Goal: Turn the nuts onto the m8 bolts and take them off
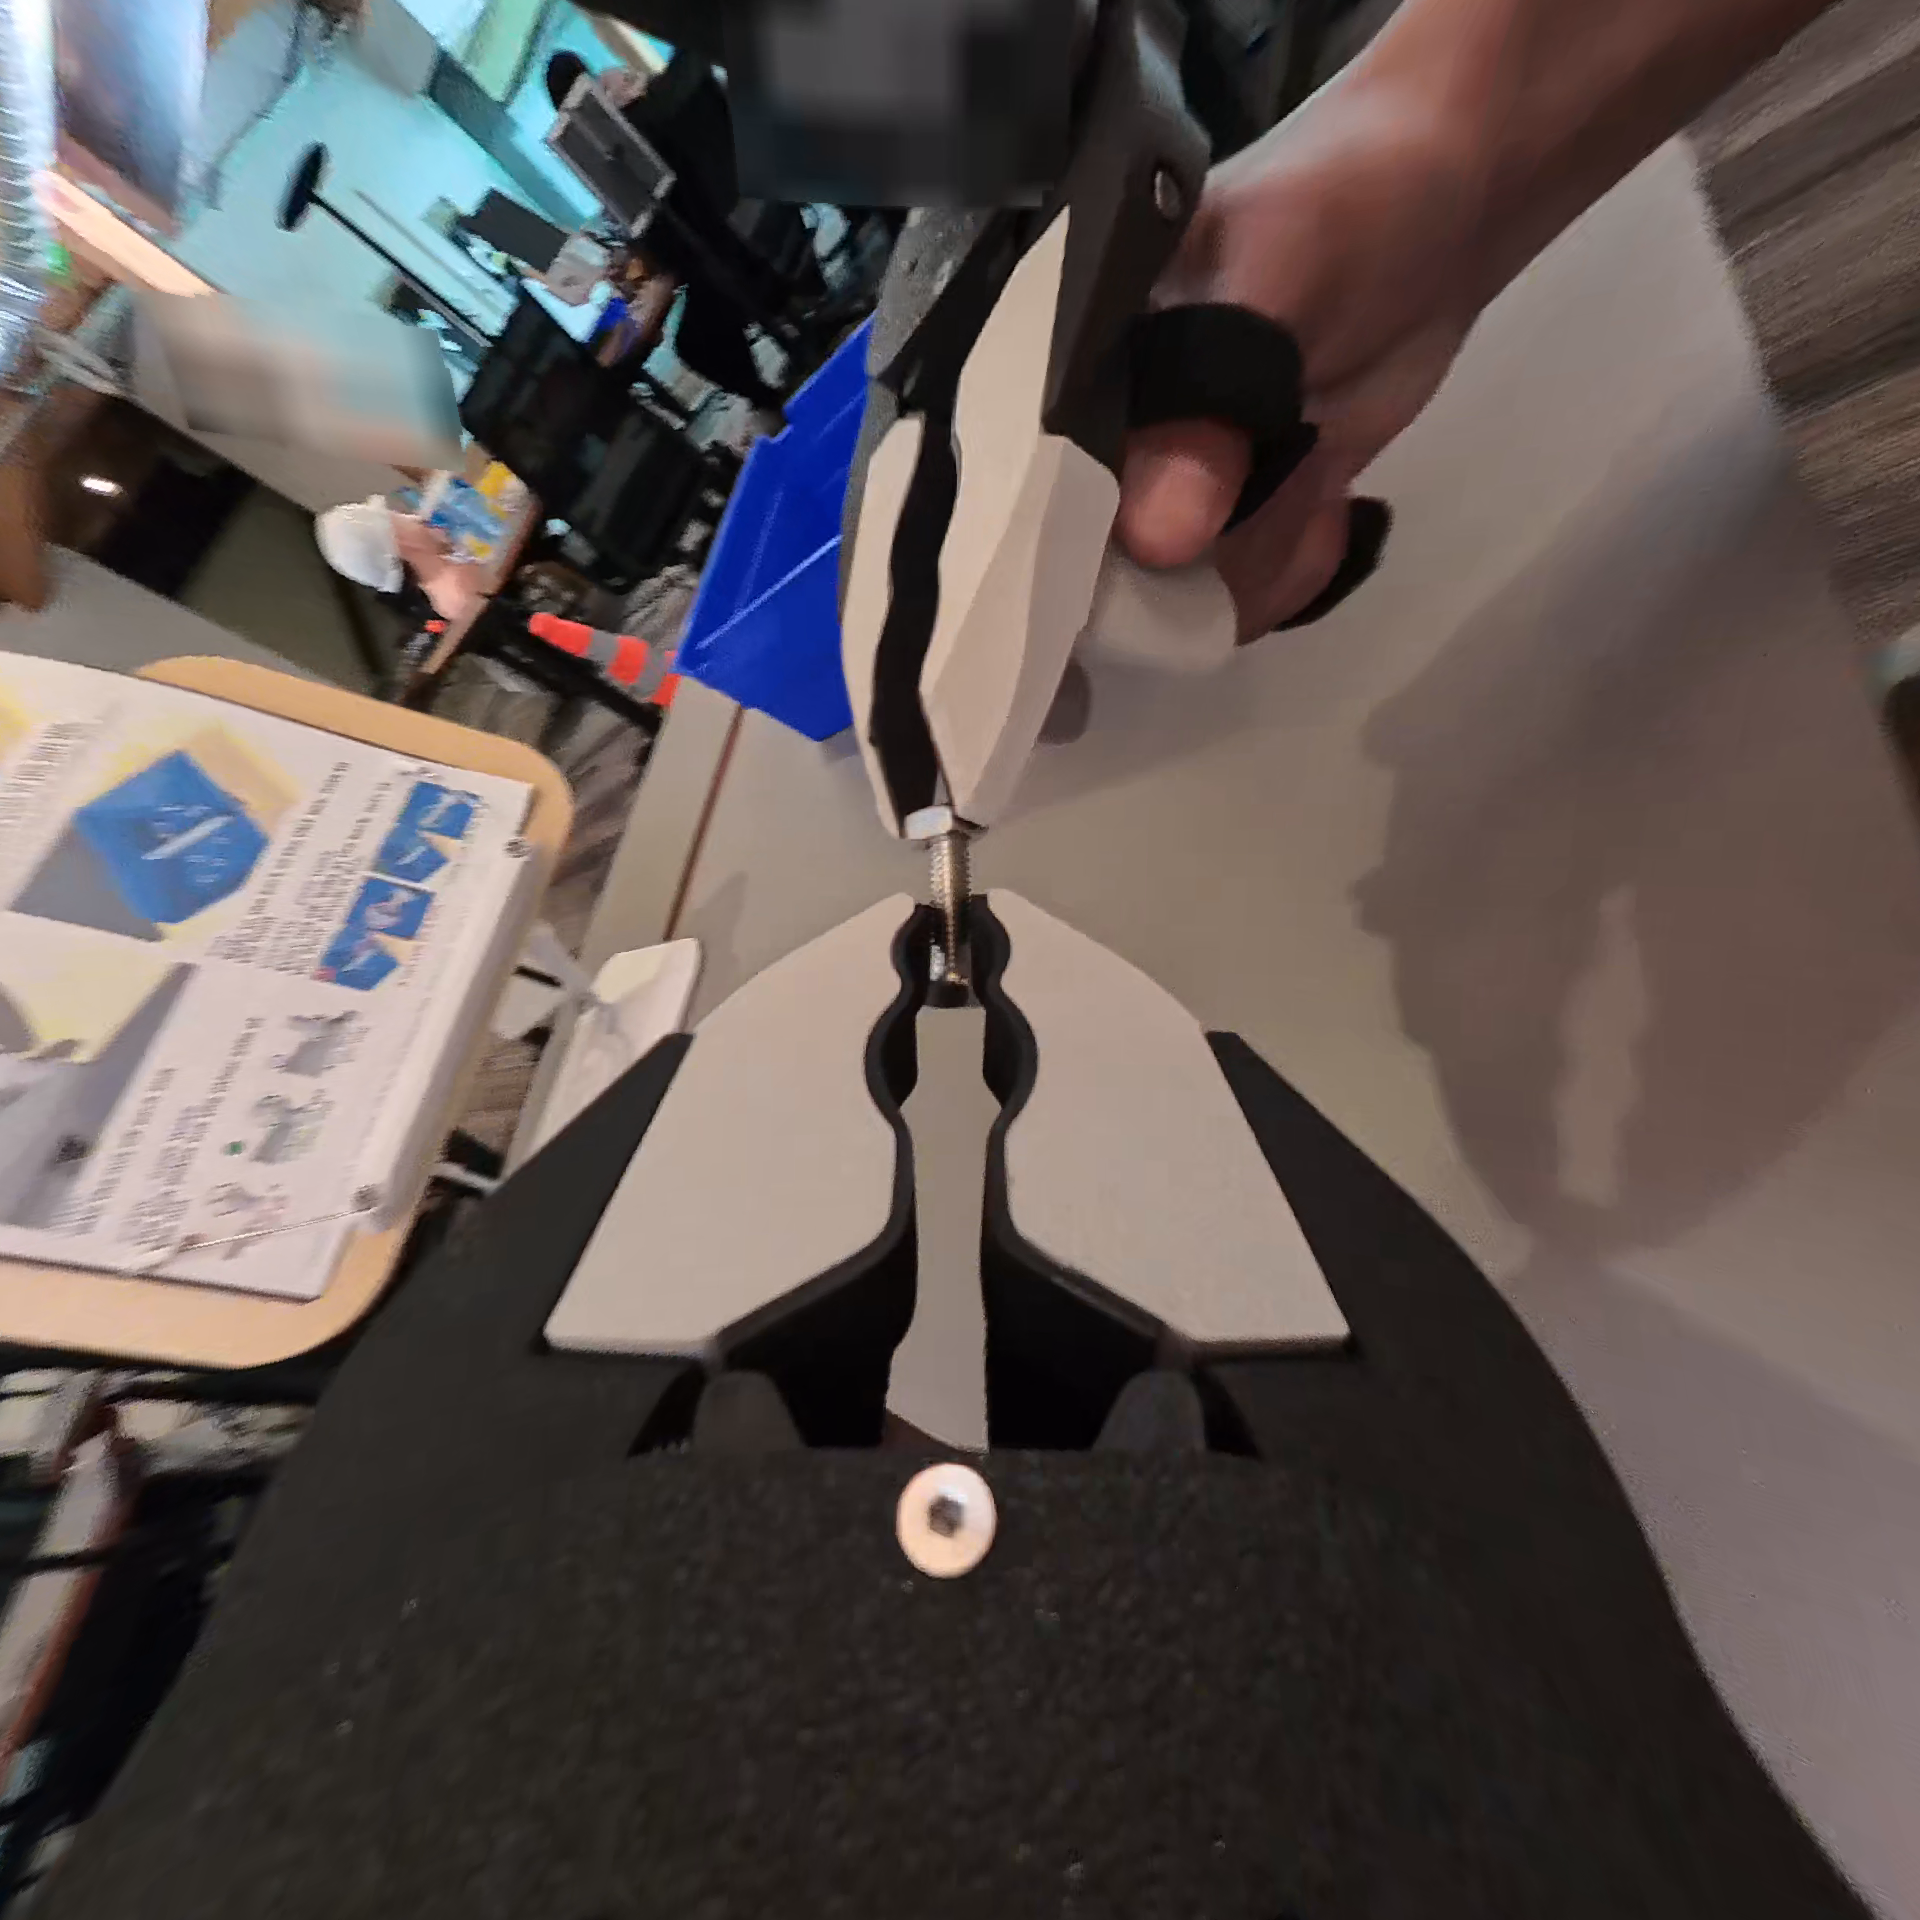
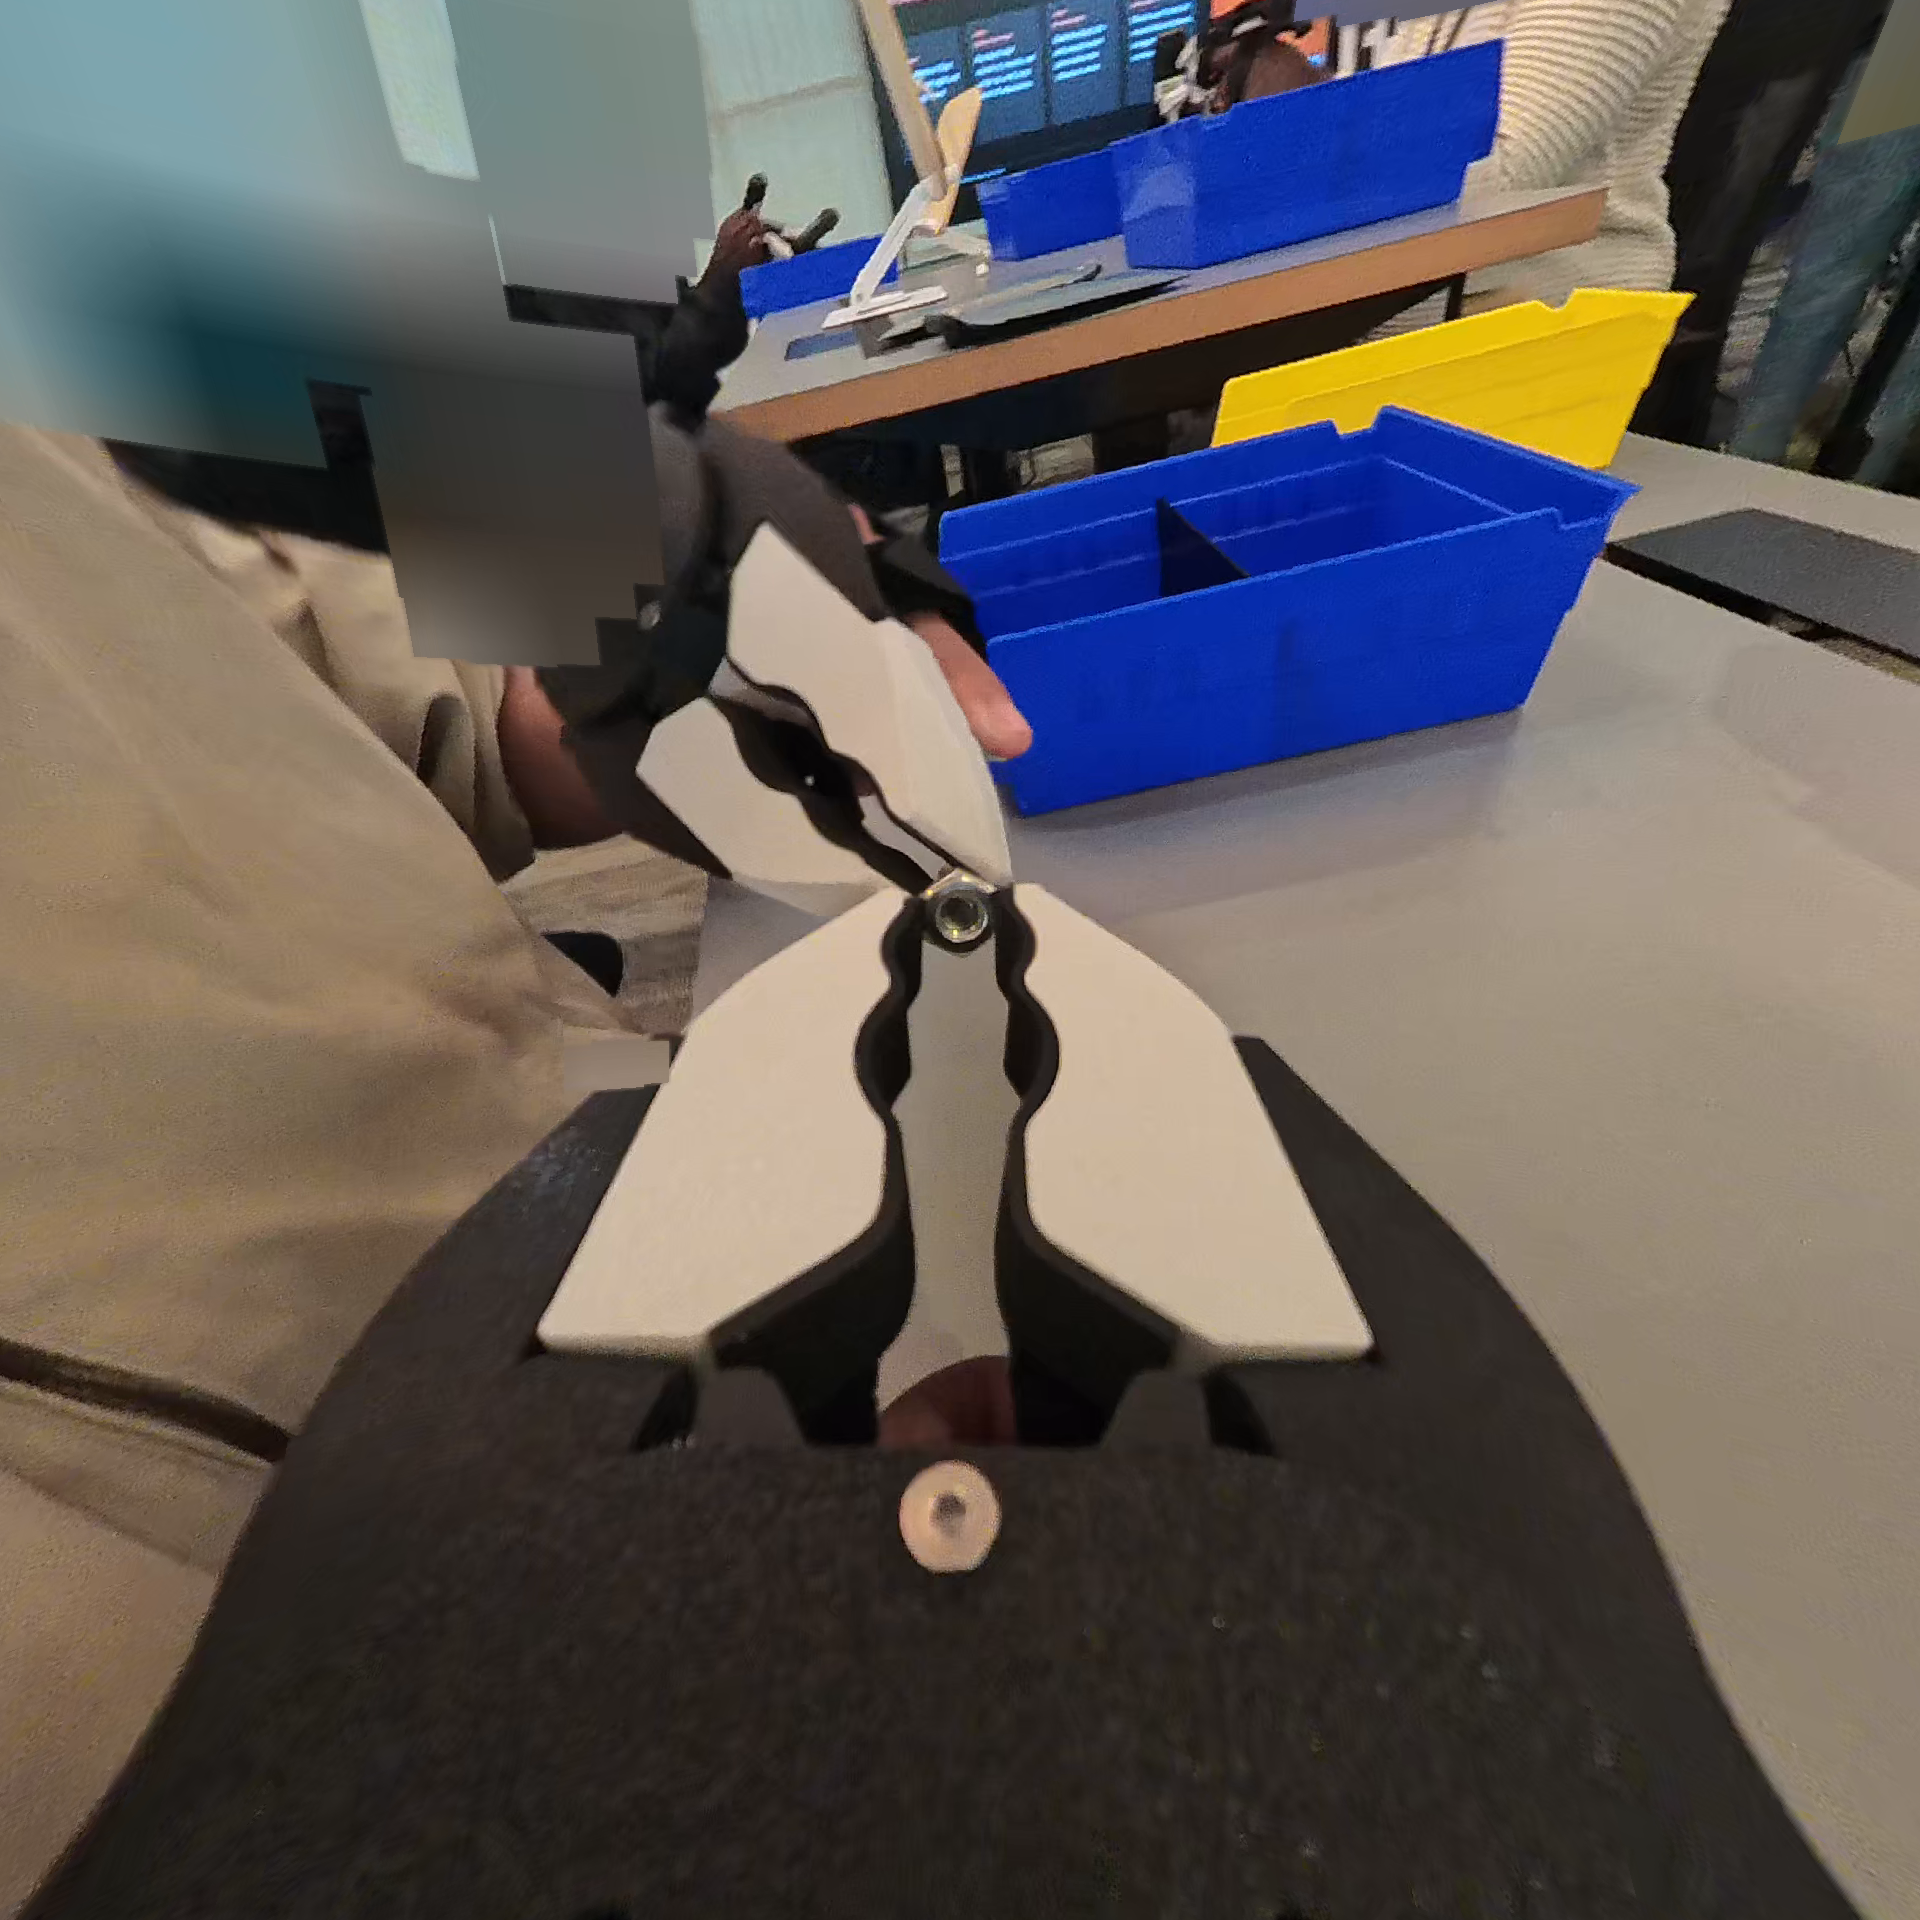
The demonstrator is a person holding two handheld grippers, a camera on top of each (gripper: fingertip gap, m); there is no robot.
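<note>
In the left wrist view my left gripper (image 1: pixel 951 920) is shut on the head end of a silver threaded bolt (image 1: pixel 948 883), which points away from me. My right gripper (image 1: pixel 933 826) comes down from above, shut on a silver hex nut (image 1: pixel 925 824) sitting at the bolt's far end. In the right wrist view my right gripper (image 2: pixel 958 906) holds the nut (image 2: pixel 958 918) by its flats, with its threaded hole facing the camera. The left gripper (image 2: pixel 935 871) meets it from the upper left; the bolt is hidden behind the nut. Both are held above the grey table (image 2: pixel 1455 987).
A blue divided bin (image 2: pixel 1278 644) stands on the table beyond the grippers, with a yellow bin (image 2: pixel 1455 374) behind it. A printed sheet on a wooden board (image 1: pixel 260 935) lies to the left. A person's beige-clothed torso (image 2: pixel 208 935) fills the left side. Less than 4 cm separates the two grippers' tips.
</note>
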